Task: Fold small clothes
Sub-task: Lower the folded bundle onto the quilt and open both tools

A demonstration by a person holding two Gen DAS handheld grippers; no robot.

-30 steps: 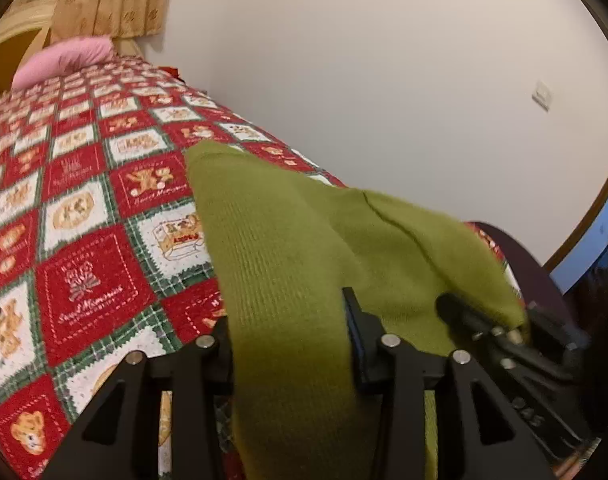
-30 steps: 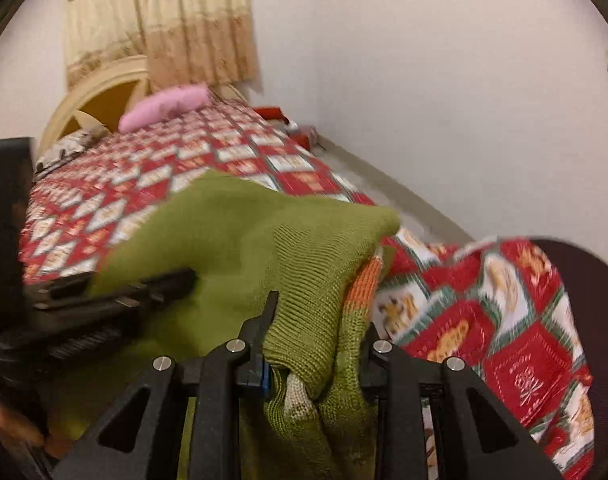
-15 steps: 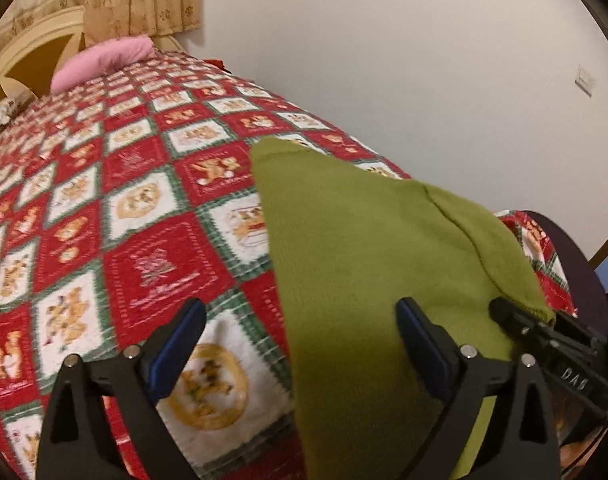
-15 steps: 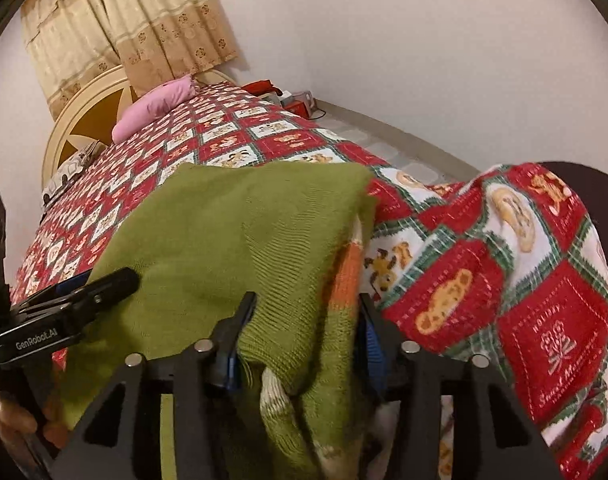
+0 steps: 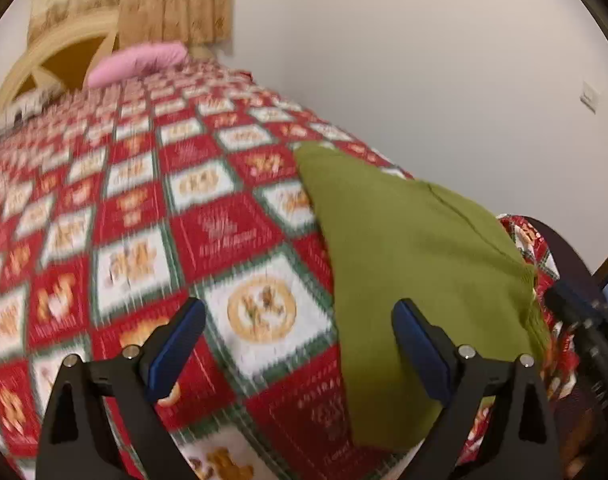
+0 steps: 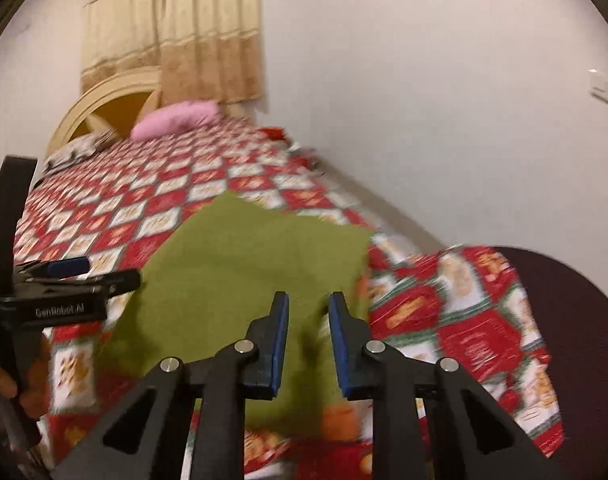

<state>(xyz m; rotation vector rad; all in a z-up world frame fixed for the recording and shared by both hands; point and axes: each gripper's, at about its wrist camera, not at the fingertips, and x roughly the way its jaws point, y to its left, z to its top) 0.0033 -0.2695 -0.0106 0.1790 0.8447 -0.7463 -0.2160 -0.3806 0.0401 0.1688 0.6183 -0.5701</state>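
My left gripper [image 5: 298,320] stands wide apart with nothing between its blue pads [image 5: 180,340]; its jaws have just been opening, and only the quilt and the near edge of the green garment [image 5: 415,272] show in the gap. My right gripper [image 6: 308,312] has its jaws narrow but parted, having just been closing, and no cloth is pinched between them; the green knit lies on the bed under and beyond their tips. The garment is folded into a flat, roughly square shape on the red, white and green patchwork quilt [image 5: 144,240], near the corner of the bed closest to me, with a bit of orange trim [image 6: 339,416] showing at its near edge in the right wrist view. In that same view my left gripper reaches in from the left, just beside the garment's left edge. Farther off a pink pillow [image 6: 176,118] lies at the head of the bed, against a cream headboard [image 6: 104,96] and tan curtains [image 6: 172,28]. The plain wall runs along the right.
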